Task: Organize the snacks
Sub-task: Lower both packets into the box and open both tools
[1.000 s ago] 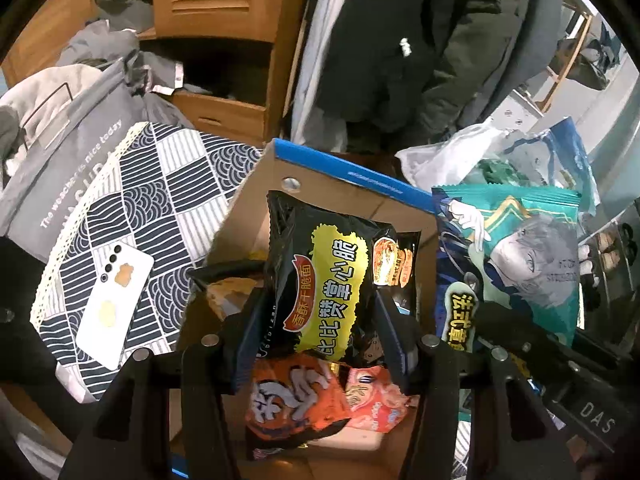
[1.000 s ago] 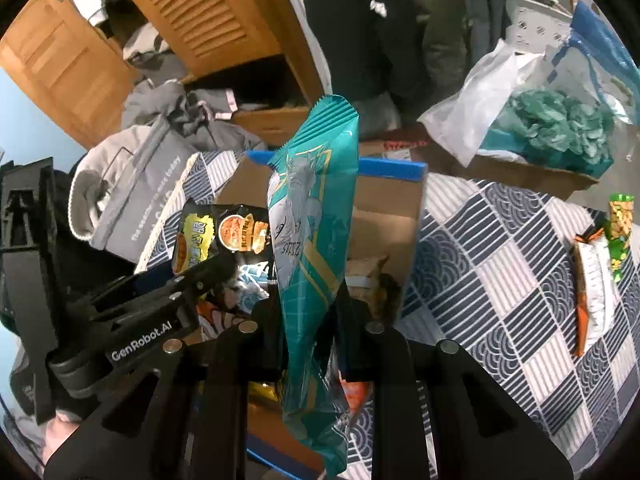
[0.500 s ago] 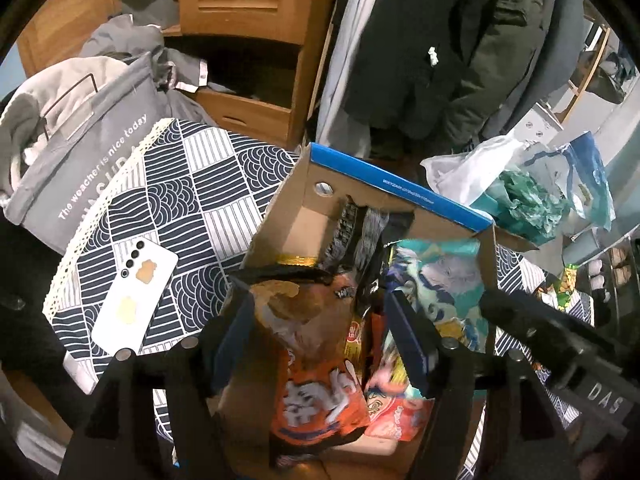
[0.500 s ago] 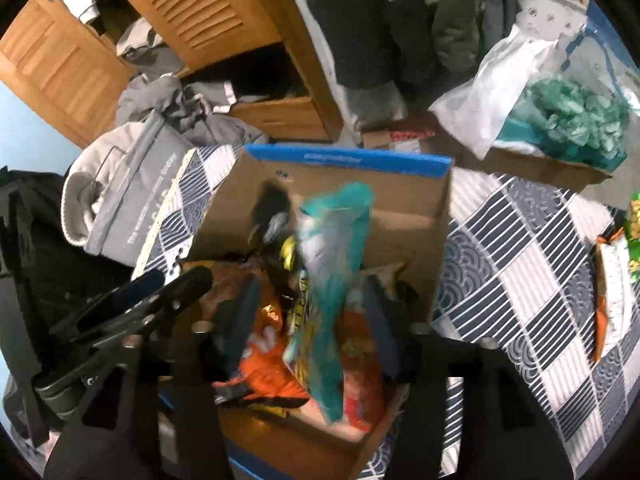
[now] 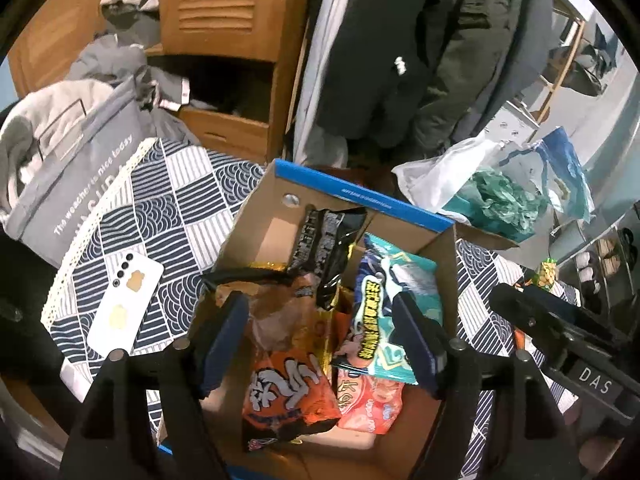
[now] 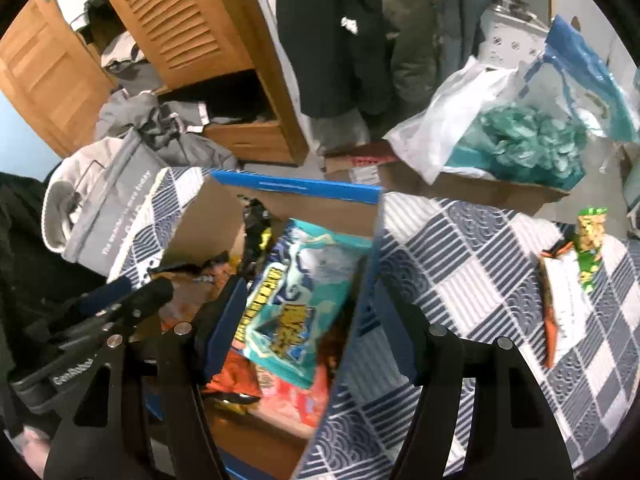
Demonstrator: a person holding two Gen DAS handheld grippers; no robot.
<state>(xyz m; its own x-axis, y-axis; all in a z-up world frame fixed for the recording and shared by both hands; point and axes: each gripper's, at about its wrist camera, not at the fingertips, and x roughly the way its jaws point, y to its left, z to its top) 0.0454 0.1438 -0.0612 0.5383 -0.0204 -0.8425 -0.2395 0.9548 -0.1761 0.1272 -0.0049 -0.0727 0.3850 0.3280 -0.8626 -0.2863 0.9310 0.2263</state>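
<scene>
A cardboard box [image 5: 360, 196] with a blue rim stands on the patterned tablecloth [image 5: 160, 208]. Inside it a black snack bag [image 5: 324, 248] leans at the back and a teal bag [image 5: 384, 312] lies beside it. They rest on an orange bag [image 5: 288, 392] and a pink bag [image 5: 372, 404]. My left gripper [image 5: 320, 340] hangs above the box, its jaws opening, with nothing pressed between them. In the right wrist view my right gripper [image 6: 310, 320] hovers over the teal bag [image 6: 300, 292] and the box's right wall [image 6: 360, 280]. Its jaws are opening too and grip nothing.
A white phone [image 5: 126, 308] lies on the cloth left of the box, near a grey fabric bag [image 5: 72, 168]. A green snack packet [image 6: 588, 248] and a white-orange packet [image 6: 564, 312] lie on the cloth at the right. Behind stand a plastic bag [image 6: 520, 140] and a wooden cabinet [image 6: 180, 20].
Both grippers have let go: the black bag dropped from the left jaws and the teal bag from the right, both into the box. Both jaws spread wider and the hands pulled back.
</scene>
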